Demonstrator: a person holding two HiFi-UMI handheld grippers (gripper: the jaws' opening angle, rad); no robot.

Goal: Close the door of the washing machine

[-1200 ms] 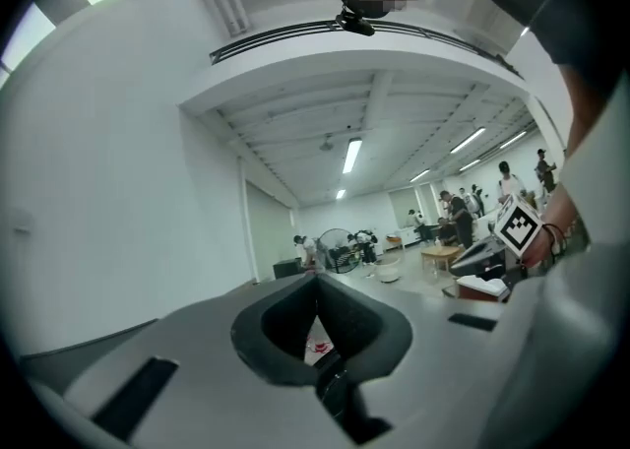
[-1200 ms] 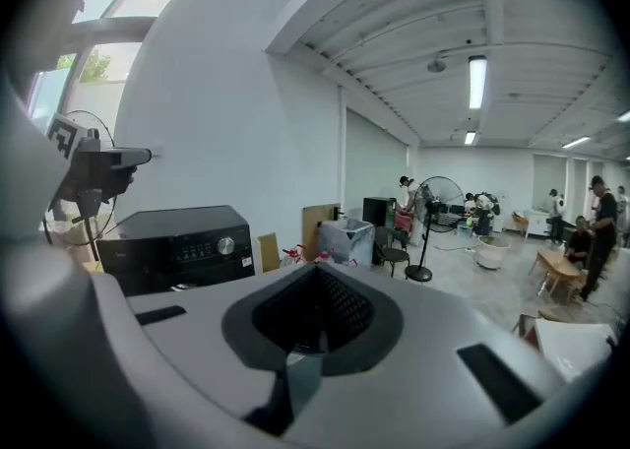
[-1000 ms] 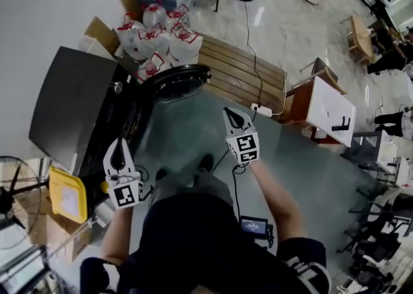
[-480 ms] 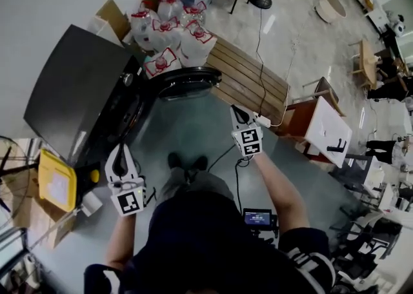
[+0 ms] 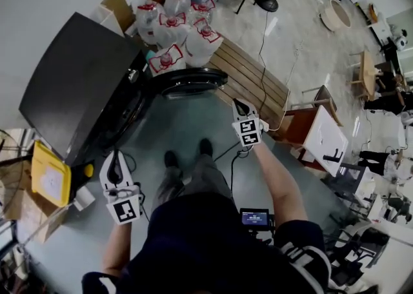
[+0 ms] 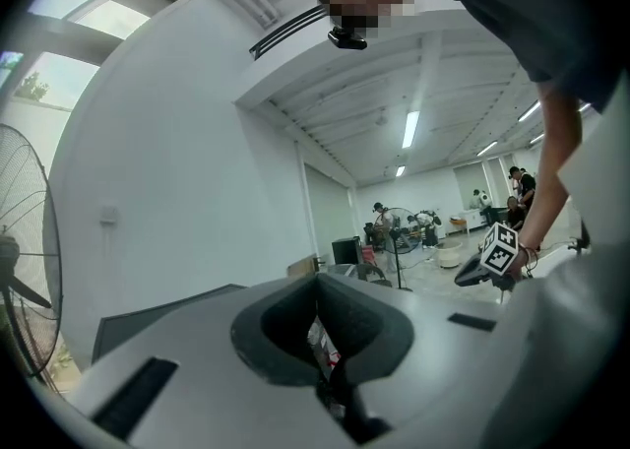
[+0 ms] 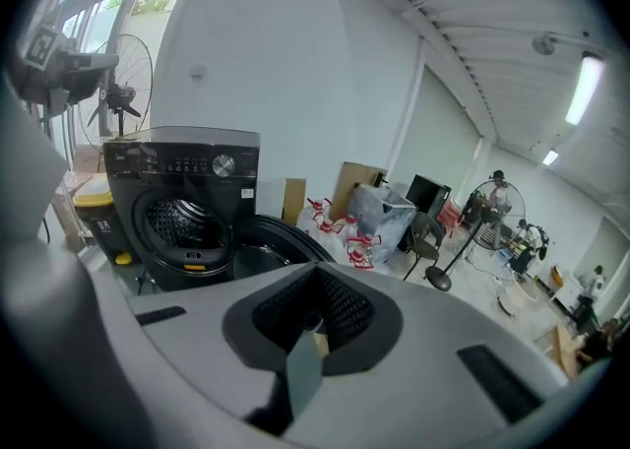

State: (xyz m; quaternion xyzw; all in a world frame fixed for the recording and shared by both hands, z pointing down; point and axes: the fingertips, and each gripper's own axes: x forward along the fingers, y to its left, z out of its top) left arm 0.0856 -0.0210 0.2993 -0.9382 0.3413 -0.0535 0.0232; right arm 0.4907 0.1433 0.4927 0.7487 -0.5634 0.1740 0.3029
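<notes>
1. Head view – the washing machine [image 5: 84, 86] sits far left with its round door [image 5: 193, 82] swung wide open, next to the water jugs [image 5: 177, 28]. The left gripper [image 5: 115, 160] is near left, by the machine's front. The right gripper [image 5: 239, 104] is just beside the door's right edge.
2. Left gripper view – jaws together with nothing in them, and mostly white wall [image 6: 177, 161] beyond.
3. Right gripper view – jaws pressed together and empty, aimed toward the machine. The drum [image 7: 177, 223] is exposed and the door lies open to its right.
</notes>
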